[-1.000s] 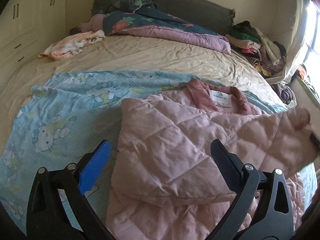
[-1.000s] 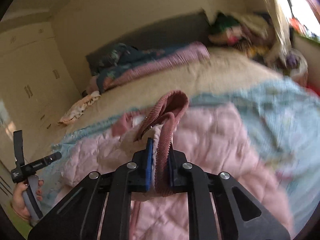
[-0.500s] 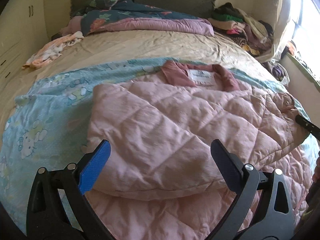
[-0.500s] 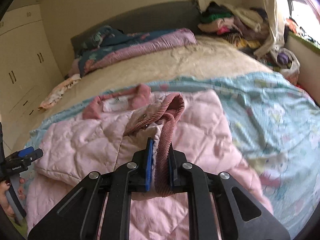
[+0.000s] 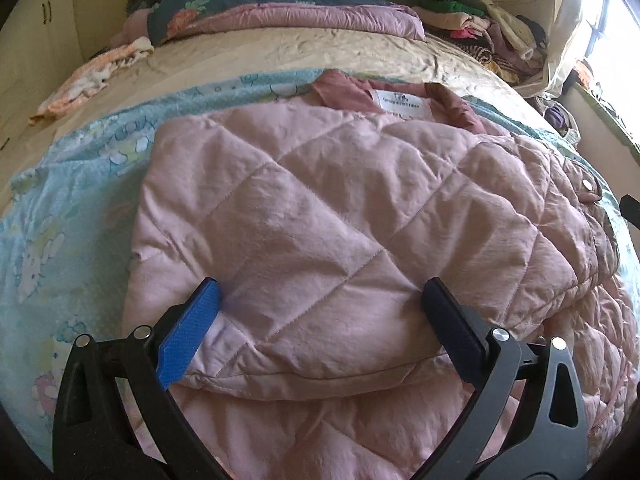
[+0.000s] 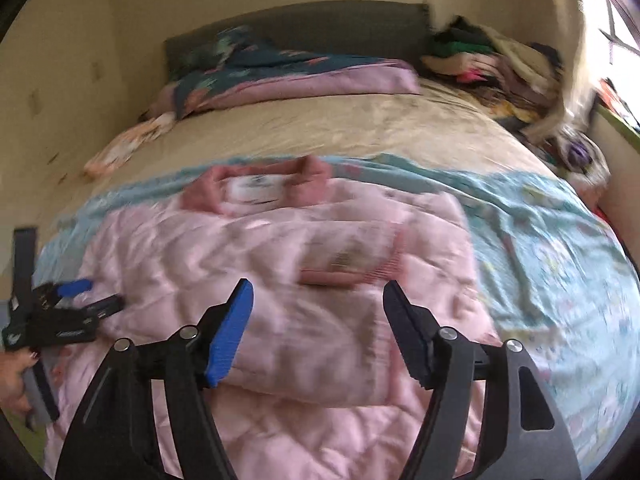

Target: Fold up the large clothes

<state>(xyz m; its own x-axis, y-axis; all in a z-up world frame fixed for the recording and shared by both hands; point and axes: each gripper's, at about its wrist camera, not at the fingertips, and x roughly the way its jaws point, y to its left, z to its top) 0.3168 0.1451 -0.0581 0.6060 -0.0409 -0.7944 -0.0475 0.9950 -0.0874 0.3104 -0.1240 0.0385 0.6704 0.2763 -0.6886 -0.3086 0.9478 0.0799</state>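
Observation:
A pink quilted jacket (image 5: pixel 340 216) lies on the bed over a light blue cartoon blanket (image 5: pixel 68 216), its sleeve folded across the body and the collar label (image 5: pixel 402 101) at the far end. My left gripper (image 5: pixel 320 300) is open and empty, its fingers over the folded sleeve's near edge. My right gripper (image 6: pixel 318 300) is open and empty above the jacket (image 6: pixel 280 280); the dark pink cuff (image 6: pixel 340 276) lies just beyond it. The right wrist view is blurred. The left gripper (image 6: pixel 86 294) also shows at that view's left edge.
A beige sheet (image 5: pixel 300 52) covers the bed beyond the blanket. A folded floral and mauve duvet (image 5: pixel 280 12) lies at the headboard, a clothes pile (image 5: pixel 488 28) at the far right, a small peach cloth (image 5: pixel 92 76) at the far left. A window is on the right.
My right gripper has opened and let go of the sleeve cuff, which now lies on the jacket. My left gripper has moved closer over the folded sleeve.

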